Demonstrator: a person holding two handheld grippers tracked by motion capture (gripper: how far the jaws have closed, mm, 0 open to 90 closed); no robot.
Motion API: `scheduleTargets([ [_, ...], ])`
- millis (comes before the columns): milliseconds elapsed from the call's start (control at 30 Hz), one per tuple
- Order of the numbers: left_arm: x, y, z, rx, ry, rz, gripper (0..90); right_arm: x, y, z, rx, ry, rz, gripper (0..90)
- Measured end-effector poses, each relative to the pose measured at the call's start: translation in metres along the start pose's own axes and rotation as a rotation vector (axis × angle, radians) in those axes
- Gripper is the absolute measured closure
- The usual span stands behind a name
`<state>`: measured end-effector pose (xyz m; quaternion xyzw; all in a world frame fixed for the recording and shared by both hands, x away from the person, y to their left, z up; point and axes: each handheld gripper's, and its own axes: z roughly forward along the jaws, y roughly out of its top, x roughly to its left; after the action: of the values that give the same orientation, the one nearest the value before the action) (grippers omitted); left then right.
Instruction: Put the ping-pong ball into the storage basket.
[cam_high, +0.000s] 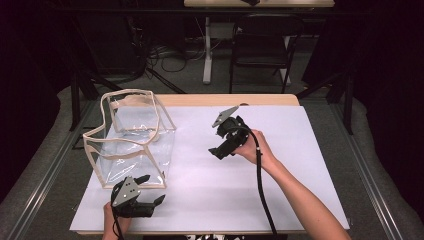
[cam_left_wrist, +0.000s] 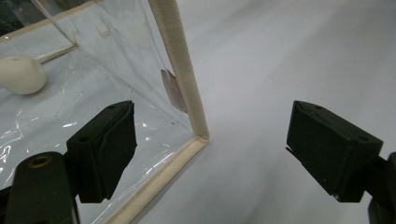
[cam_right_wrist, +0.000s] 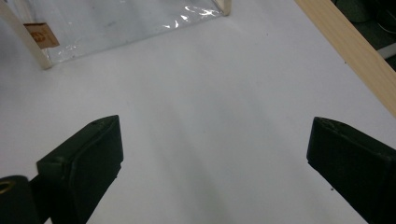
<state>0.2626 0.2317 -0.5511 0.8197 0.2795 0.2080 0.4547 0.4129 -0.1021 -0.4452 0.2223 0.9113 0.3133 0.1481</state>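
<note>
From above, a clear bag (cam_high: 131, 137) with cream trim stands on the white surface (cam_high: 280, 200), left gripper (cam_high: 149, 192) just beside its near corner, right gripper (cam_high: 218, 152) well apart. Left gripper view: fingers (cam_left_wrist: 105, 149) spread, straddling the bag's corner. Right gripper view: fingers (cam_right_wrist: 84, 168) spread over bare surface.

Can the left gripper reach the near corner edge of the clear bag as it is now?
Probably yes. The left gripper is open, its jaws to either side of the cream-trimmed corner of the clear bag, and nothing lies between them on the white table cover.
</note>
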Motion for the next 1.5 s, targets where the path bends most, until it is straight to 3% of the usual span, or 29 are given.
scheduleTargets([
  [467, 0.000, 0.000, 0.000, 0.001, 0.000, 0.000, 16.1, -0.001, -0.039, -0.004, 0.006, -0.024, 0.048, 3.3],
  [1500, -0.001, 0.001, 0.002, 0.006, 0.000, 0.003, 16.1, 0.016, -0.118, -0.017, -0.022, -0.077, 0.142, 3.7],
])
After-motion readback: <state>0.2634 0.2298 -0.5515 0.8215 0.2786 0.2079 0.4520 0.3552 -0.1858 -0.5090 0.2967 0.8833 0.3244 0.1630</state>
